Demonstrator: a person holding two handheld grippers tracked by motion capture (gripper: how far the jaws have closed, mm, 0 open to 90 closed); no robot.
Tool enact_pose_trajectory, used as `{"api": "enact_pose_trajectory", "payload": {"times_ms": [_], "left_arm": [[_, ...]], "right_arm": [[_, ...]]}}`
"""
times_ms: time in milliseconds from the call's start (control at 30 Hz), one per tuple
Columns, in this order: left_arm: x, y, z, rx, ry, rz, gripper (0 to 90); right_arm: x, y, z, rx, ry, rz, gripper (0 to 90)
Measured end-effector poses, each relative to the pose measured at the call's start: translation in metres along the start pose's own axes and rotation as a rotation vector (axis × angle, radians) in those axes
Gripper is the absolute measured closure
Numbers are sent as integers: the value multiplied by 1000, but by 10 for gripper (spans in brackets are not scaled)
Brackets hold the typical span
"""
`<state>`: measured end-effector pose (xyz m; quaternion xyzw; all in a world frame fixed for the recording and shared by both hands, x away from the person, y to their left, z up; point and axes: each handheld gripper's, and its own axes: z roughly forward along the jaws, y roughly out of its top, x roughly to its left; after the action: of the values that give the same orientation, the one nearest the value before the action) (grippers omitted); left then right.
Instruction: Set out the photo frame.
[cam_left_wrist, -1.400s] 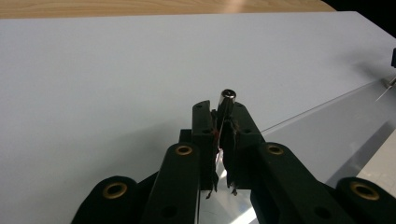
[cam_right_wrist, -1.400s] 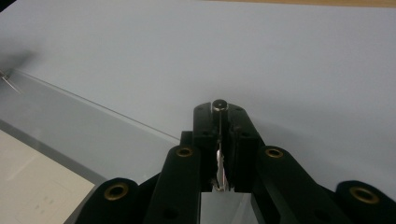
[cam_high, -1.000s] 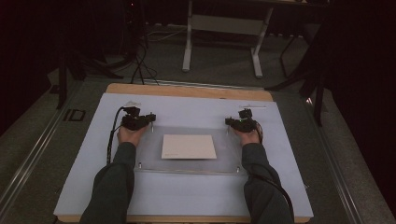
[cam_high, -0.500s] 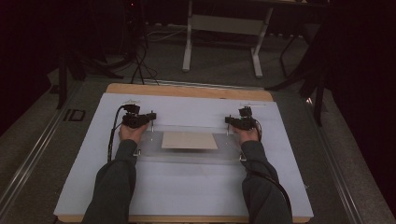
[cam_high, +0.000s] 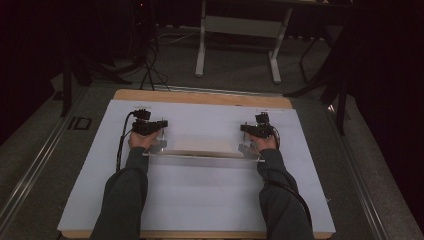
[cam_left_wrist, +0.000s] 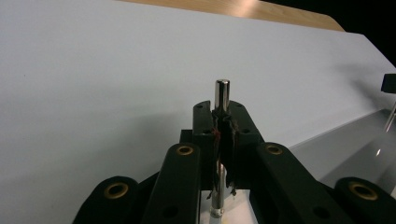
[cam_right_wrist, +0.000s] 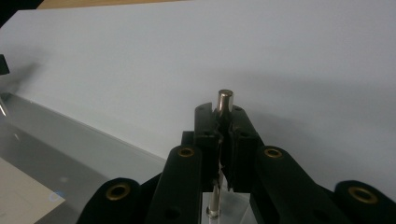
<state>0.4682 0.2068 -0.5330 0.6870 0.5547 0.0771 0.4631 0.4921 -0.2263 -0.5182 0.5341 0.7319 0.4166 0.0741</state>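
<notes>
A clear acrylic tray (cam_high: 202, 155) with a pale rectangular card (cam_high: 200, 145) on it is held tilted above the white surface (cam_high: 200, 200), carried by two upright metal pins. The left tool (cam_high: 159, 131) is clenched on the left steel pin (cam_left_wrist: 221, 100), the right tool (cam_high: 248, 135) on the right steel pin (cam_right_wrist: 224, 103) — both grips narrow. Judged from here, uneven lifting could slide the card off, or a smooth pin could slip through the pads — dropping the tray.
</notes>
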Motion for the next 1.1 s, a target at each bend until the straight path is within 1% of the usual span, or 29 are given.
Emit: {"api": "enact_pose_trajectory", "payload": {"times_ms": [133, 333, 467, 600, 800, 833, 867, 900, 1000, 1100], "left_arm": [[-1, 0, 1, -1, 15, -15, 848], [0, -1, 1, -8, 7, -16, 848], [0, -1, 1, -8, 6, -20, 849], [0, -1, 1, -7, 4, -25, 848], [1, -1, 1, -9, -2, -31, 849], [1, -1, 1, -11, -3, -35, 848], [2, -1, 1, -11, -5, -38, 849], [2, -1, 1, -9, -4, -37, 848], [2, -1, 2, -10, -7, -40, 848], [2, -1, 2, -11, -8, -42, 848]], "right_arm": [[1, 0, 0, 0, -8, -3, 840], [0, 1, -1, 1, -13, -18, 810], [-1, -1, -4, -3, -6, -34, 787], [-2, -1, -11, -12, 2, -47, 782], [-5, -3, -27, -52, 14, -65, 782], [-6, -4, -30, -56, 13, -72, 783], [-8, -6, -33, -67, 2, -81, 784], [-9, -8, -35, -77, 4, -78, 785], [-13, -13, -41, -88, 1, -84, 791], [-15, -20, -47, -92, -5, -105, 789]]}}
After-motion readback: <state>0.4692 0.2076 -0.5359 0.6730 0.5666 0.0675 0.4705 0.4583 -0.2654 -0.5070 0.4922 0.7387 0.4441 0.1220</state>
